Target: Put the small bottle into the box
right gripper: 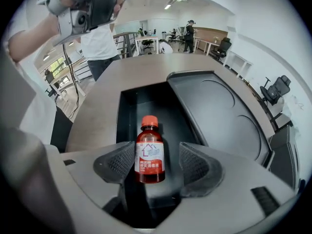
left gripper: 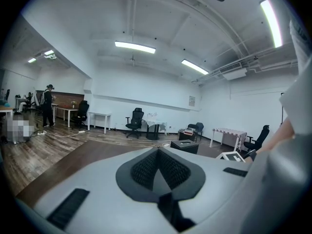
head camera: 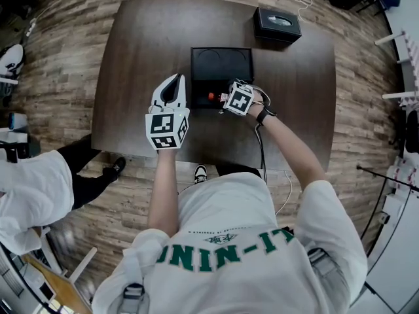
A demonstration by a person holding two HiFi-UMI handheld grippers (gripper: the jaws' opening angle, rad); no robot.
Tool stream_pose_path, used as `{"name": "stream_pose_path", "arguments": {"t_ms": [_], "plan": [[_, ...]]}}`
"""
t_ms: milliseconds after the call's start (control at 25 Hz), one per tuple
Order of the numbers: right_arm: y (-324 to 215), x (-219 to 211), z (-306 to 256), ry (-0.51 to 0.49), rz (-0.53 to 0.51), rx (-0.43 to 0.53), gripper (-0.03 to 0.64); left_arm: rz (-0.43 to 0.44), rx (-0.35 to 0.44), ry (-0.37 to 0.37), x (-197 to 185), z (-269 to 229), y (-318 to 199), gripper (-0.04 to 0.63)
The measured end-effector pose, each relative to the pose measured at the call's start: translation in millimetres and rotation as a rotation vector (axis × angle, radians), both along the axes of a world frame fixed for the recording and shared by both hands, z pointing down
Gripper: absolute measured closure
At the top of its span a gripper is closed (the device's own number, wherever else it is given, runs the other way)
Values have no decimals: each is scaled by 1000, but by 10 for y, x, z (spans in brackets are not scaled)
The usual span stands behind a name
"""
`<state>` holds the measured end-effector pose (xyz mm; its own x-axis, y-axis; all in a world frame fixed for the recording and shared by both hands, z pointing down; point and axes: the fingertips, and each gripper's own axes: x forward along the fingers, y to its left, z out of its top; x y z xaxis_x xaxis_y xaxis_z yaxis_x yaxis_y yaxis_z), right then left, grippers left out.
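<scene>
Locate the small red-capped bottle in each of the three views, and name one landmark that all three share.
Head view: small bottle at centre, at the black box's near edge.
Left gripper view: not in it.
Right gripper view: small bottle low centre, between the right gripper's spread jaws, over the black box.
Shared landmark: the dark table.

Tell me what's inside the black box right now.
The small bottle, red-capped, lies in the box's narrow trough, between the open jaws of the right gripper. Nothing else shows there. The gripper covers the trough's near end.
</scene>
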<state>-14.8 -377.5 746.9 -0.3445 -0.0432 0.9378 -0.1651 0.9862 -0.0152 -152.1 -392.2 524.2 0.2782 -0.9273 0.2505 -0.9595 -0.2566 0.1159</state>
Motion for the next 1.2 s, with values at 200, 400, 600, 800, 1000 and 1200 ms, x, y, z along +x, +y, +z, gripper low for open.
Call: {"name": "stream_pose_path", "arguments": {"t_ms": [200,400,600,800,1000,1200], "plan": [[-77,119,-248,-97,130,67,313,2,10,5,14,-48,45,583],[-205,233,-664,-241,312,129,313,9,27,3,32,-136,75,583],[-296,340,-1176,-393,472,194,318,24,55,-1,75,-291,91,583],[-361,410,-1723,-546,617,283,342,31,87,-3,110,-444,82,583],[-326,486,-2264,-656,722,385,359,34,117,-9,153,-616,127,583],[-233,492,-2721,-748,759,464,392,41,145,-14,198,-789,157,583]]}}
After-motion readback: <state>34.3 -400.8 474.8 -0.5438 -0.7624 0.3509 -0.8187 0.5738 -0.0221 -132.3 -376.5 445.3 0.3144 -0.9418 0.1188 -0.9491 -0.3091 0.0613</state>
